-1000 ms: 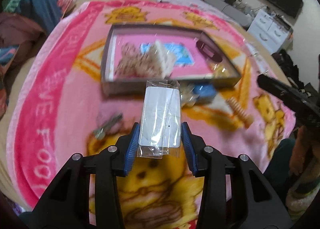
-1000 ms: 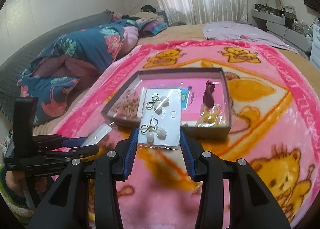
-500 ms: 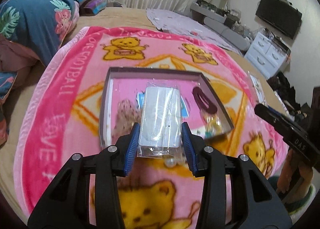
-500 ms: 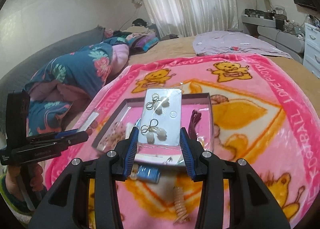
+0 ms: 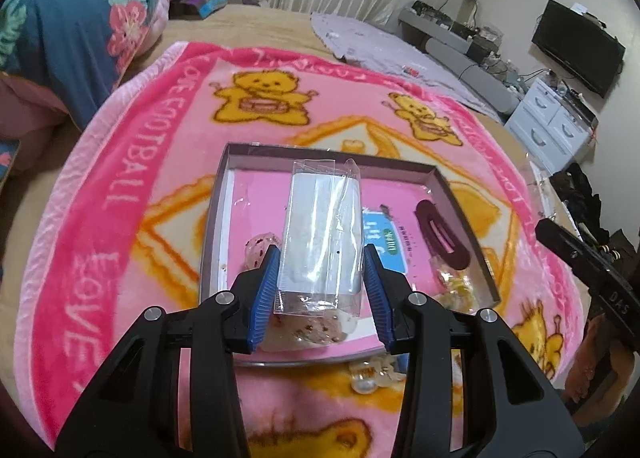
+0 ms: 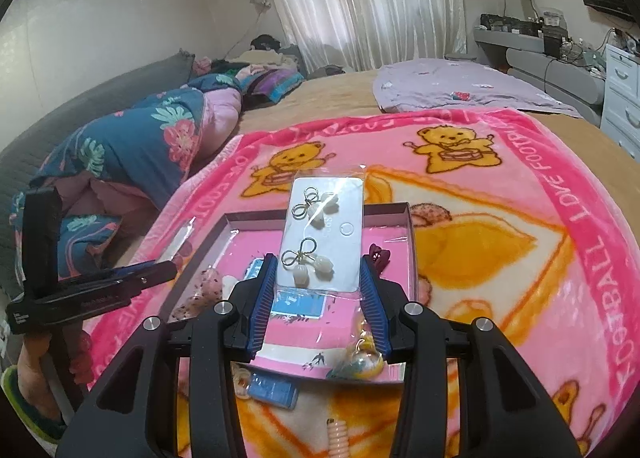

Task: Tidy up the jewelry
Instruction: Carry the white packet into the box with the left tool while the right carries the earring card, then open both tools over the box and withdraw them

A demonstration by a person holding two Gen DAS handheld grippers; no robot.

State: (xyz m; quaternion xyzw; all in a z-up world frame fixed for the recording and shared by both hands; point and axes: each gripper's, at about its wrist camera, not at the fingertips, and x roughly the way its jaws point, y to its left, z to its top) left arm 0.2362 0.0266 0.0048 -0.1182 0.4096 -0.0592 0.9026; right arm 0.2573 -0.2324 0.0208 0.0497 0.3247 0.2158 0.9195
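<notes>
While the earring card [image 6: 322, 242] in its clear sleeve hangs above the box [image 6: 411, 242] on the pink blanket [image 6: 520, 226], the right gripper [image 6: 320, 294] clamps it; the left gripper [image 5: 320, 282] grips a plain white packet [image 5: 322, 232] above the same box's near edge.

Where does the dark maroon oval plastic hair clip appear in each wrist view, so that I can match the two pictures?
Left wrist: the dark maroon oval plastic hair clip lies right of centre, inside the shallow grey cardboard box, near its right wall.
Right wrist: only the clip's tip shows, near centre, just above one blue pad of the right gripper.
Shared landmark: the box on the pink bear blanket.
</notes>
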